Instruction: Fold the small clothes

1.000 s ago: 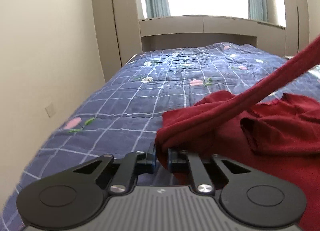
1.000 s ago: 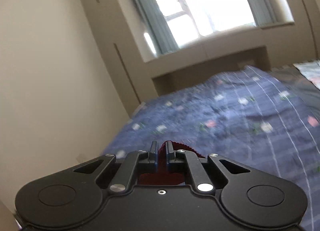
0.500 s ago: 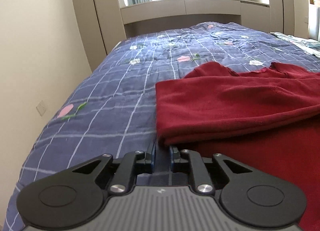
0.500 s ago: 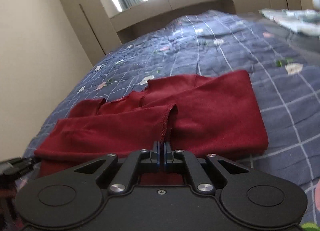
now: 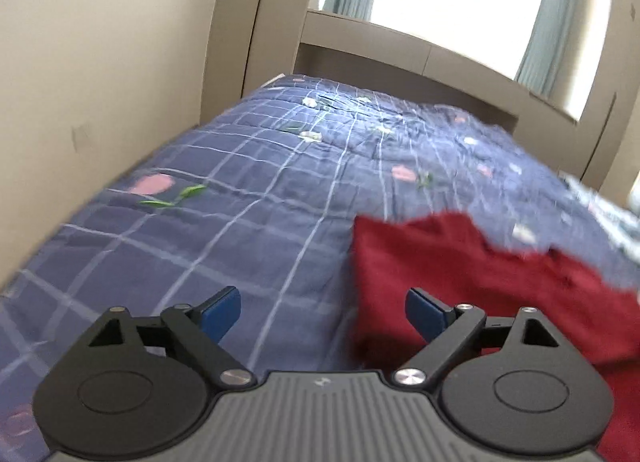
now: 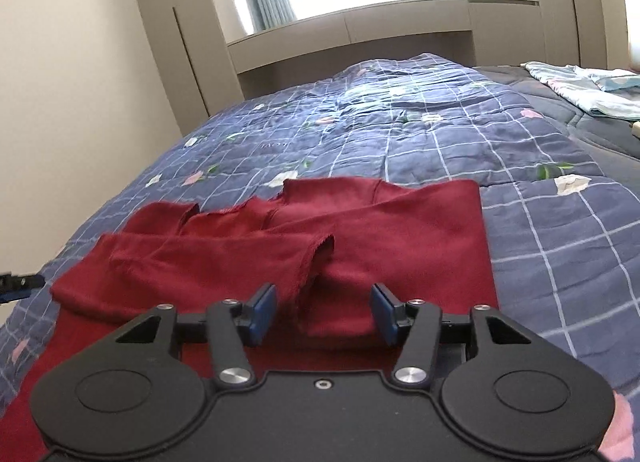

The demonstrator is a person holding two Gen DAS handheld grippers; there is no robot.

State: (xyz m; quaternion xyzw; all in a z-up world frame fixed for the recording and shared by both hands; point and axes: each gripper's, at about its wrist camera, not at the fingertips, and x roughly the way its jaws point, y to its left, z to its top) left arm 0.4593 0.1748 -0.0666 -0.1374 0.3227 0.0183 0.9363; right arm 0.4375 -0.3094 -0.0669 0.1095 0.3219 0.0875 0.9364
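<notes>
Red shirt [image 6: 360,229] lies folded near the bed's [image 6: 540,229] left edge, sleeve doubled over, probably creased. Left gripper [image 5: 323,312] and right gripper [image 6: 323,314] both spread wide, holding nothing.

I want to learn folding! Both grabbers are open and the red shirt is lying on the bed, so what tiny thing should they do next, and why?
Probably bring the right gripper down to pinch the sleeve lying loose between its open fingers. The red shirt is only partly folded on the quilt, and the left gripper is open over bare quilt, holding nothing.
</notes>
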